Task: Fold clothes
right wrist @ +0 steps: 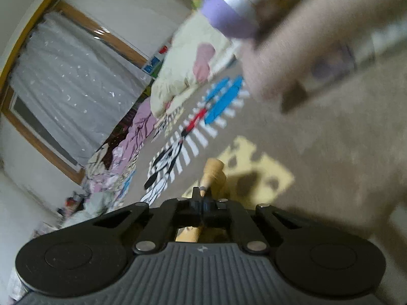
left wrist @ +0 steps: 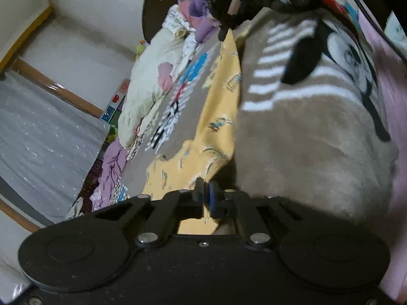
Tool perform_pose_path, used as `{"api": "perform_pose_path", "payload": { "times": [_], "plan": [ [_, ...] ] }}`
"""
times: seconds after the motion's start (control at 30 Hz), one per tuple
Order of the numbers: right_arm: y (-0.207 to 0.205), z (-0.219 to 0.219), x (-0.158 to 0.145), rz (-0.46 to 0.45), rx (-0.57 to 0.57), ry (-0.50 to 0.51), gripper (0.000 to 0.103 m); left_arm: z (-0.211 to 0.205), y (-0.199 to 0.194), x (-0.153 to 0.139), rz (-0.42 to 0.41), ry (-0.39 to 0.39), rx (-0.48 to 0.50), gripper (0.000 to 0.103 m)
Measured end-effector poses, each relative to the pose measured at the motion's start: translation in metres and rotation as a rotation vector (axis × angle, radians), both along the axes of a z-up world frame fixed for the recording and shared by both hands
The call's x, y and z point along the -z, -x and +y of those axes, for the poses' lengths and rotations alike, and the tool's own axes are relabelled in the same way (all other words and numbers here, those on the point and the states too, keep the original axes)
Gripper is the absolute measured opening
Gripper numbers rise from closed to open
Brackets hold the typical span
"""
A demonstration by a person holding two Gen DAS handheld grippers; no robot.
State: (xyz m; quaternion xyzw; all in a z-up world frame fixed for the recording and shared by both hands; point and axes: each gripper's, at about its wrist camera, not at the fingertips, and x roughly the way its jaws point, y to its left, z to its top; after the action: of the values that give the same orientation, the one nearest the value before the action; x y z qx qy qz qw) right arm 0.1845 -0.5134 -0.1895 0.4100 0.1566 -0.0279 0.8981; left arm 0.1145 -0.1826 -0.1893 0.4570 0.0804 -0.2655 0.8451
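left gripper [left wrist: 206,190], nearest item: jaws pinched together on one end of a yellow printed cotton garment [left wrist: 216,117]. the garment runs away from it as a long taut strip across a taupe plush blanket with white stripes and a cartoon print [left wrist: 305,139] spread on the bed. right gripper [right wrist: 203,195]: jaws likewise drawn together, clamping a bunched yellow fold of the same cloth; seen from the left wrist it holds the strip's far end [left wrist: 229,29]. long axis thus lies gripper to gripper, each hand equally at an end; judged next move, bringing one end onto the other. open blanket lies beside the strip on both sides. farther off: cream padded quilt [left wrist: 150,76], heap of pink and lilac clothes [left wrist: 193,12], sheer grey curtain [left wrist: 43,137] along the bed's far edge.
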Motion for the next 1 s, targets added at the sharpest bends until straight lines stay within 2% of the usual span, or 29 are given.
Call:
{"api": "perform_pose_path", "payload": {
  "times": [0.03,0.07,0.1,0.13,0.2,0.3,0.33,0.37,0.4,0.43,0.5,0.57,0.63,0.67,0.73,0.77,0.8,0.9,1.0],
  "plan": [
    [0.002,0.001,-0.008,-0.02,0.005,0.04,0.003,0.006,-0.005,-0.013,0.063,0.082,-0.016,0.003],
    [0.003,0.002,-0.014,-0.031,0.004,0.074,0.003,0.014,-0.012,-0.028,0.162,0.183,-0.038,0.002],
    [0.002,0.002,-0.017,-0.028,0.002,0.109,0.003,0.019,-0.019,-0.035,0.224,0.228,-0.046,0.002],
    [-0.002,0.002,-0.016,0.007,-0.004,0.138,0.003,0.021,-0.023,-0.035,0.249,0.231,-0.041,0.002],
    [-0.014,0.0,-0.008,0.107,-0.023,0.165,0.004,0.017,-0.02,-0.018,0.244,0.13,0.009,0.003],
    [-0.022,-0.005,0.001,0.196,-0.03,0.148,0.007,0.011,-0.014,0.009,0.211,0.015,0.052,0.003],
    [-0.021,-0.007,-0.001,0.189,-0.026,0.148,0.011,0.01,-0.017,0.007,0.217,0.009,0.054,0.003],
    [-0.02,-0.009,-0.003,0.182,-0.022,0.149,0.02,0.011,-0.02,0.002,0.236,0.015,0.061,0.005],
    [-0.018,-0.01,-0.004,0.178,-0.016,0.148,0.034,0.013,-0.021,-0.002,0.26,0.031,0.07,0.012],
    [-0.016,-0.012,-0.004,0.175,-0.007,0.146,0.037,0.017,-0.022,-0.006,0.277,0.048,0.073,0.017],
    [-0.011,-0.015,-0.005,0.171,0.006,0.149,0.038,0.021,-0.029,-0.013,0.29,0.095,0.069,0.039],
    [-0.011,-0.013,-0.002,0.172,-0.009,0.15,0.04,0.019,-0.033,-0.017,0.285,0.122,0.078,0.04],
    [-0.012,-0.012,0.002,0.169,-0.024,0.139,0.039,0.008,-0.018,-0.008,0.243,0.095,0.087,0.04],
    [-0.013,-0.012,0.004,0.16,-0.026,0.123,0.039,0.004,-0.01,-0.002,0.216,0.071,0.09,0.039],
    [-0.017,-0.014,0.009,0.151,-0.038,0.08,0.033,0.002,-0.003,0.005,0.183,0.048,0.078,0.025],
    [-0.02,-0.015,0.012,0.147,-0.046,0.059,0.016,0.0,-0.002,0.008,0.172,0.042,0.071,0.011],
    [-0.023,-0.015,0.013,0.149,-0.053,0.054,0.013,-0.002,-0.003,0.01,0.16,0.032,0.068,0.004],
    [-0.031,-0.007,0.003,0.129,-0.078,0.143,0.012,0.0,0.0,0.012,0.142,0.002,0.087,0.002],
    [-0.037,-0.001,-0.024,0.028,-0.078,0.264,0.012,0.002,0.003,0.011,0.156,-0.013,0.101,0.002]
  ]
}}
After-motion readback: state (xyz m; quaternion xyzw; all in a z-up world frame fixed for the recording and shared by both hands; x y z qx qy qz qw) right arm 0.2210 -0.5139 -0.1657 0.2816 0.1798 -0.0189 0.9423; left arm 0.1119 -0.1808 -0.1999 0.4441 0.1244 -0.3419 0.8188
